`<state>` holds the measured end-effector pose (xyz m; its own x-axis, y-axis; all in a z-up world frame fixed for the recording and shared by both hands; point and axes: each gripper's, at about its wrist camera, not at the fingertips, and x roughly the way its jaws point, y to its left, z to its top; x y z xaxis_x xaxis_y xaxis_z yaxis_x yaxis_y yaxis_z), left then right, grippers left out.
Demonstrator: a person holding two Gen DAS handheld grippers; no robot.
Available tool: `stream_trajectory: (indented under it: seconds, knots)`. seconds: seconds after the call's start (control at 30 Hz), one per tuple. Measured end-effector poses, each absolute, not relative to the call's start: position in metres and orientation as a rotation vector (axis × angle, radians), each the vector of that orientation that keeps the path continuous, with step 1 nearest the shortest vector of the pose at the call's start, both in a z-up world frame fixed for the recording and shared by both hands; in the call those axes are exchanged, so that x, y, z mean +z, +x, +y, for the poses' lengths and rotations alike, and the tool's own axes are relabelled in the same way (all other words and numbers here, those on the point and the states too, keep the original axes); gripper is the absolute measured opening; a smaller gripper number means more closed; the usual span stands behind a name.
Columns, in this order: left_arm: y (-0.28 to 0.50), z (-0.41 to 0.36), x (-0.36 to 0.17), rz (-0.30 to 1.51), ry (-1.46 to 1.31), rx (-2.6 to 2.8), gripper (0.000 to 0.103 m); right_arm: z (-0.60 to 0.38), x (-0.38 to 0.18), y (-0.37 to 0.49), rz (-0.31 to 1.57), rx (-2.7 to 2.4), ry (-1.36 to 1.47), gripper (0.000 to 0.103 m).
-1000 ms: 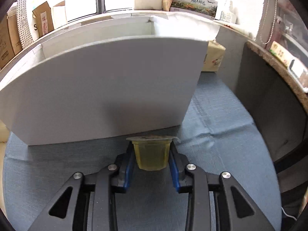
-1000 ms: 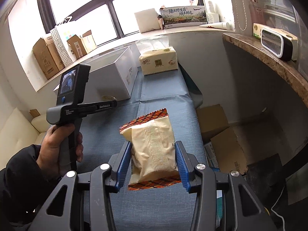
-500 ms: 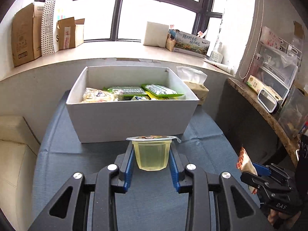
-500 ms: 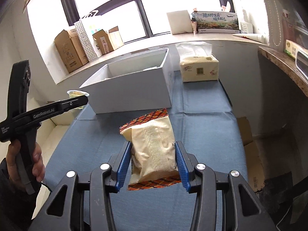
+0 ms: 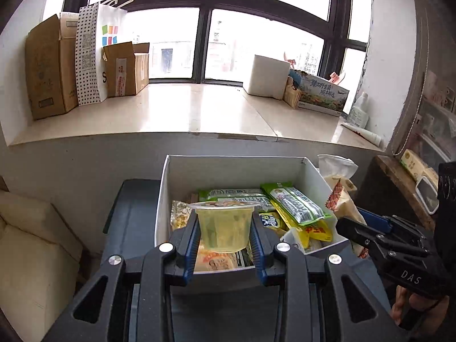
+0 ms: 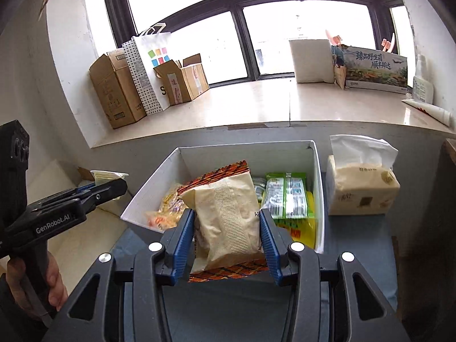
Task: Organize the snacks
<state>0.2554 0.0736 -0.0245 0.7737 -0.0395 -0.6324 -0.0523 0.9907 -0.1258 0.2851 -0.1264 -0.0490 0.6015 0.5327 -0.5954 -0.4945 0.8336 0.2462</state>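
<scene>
Left wrist: box (image 5: 310, 171) interior newly visible.

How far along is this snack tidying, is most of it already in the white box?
Done: several packets, green and yellow ones among them, already lie in the white box. In hand: the left gripper grips a jelly cup, the right gripper a beige snack bag, both held at the box. Left: dropping these two in. No other loose snacks show in these views.
</scene>
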Motion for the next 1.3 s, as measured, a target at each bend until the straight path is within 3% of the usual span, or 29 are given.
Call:
stream_trajectory:
  seconds: [0.13, 0.17, 0.2, 0.23, 0.3, 0.57, 0.87, 1.3]
  knots:
    - [0.294, 0.078, -0.04, 0.74, -0.174, 0.001, 0.037, -0.108, -0.06, 0.327, 0.734, 0.583, 0.047, 0.056]
    - [0.301, 0.079, -0.044, 0.756, -0.177, -0.009, 0.037, -0.106, -0.064, 0.334, 0.742, 0.573, 0.039, 0.068]
    - [0.308, 0.078, -0.049, 0.786, -0.176, -0.019, 0.046, -0.105, -0.069, 0.341, 0.765, 0.567, 0.038, 0.08]
    - [0.313, 0.077, -0.053, 0.81, -0.17, -0.014, 0.068, -0.104, -0.073, 0.347, 0.794, 0.564, 0.043, 0.1]
    - [0.312, 0.073, -0.056, 0.797, -0.132, 0.01, 0.103, -0.111, -0.075, 0.346, 0.79, 0.544, 0.073, 0.102]
    - [0.295, 0.074, -0.042, 0.726, -0.087, 0.022, 0.103, -0.133, -0.057, 0.325, 0.7, 0.463, -0.017, 0.103]
    - [0.215, 0.068, 0.018, 0.537, -0.047, 0.079, 0.103, -0.145, 0.003, 0.261, 0.461, 0.348, -0.134, 0.103]
    - [0.087, 0.05, 0.039, 0.579, -0.075, 0.038, 0.103, -0.182, 0.039, 0.148, 0.493, 0.455, -0.054, 0.103]
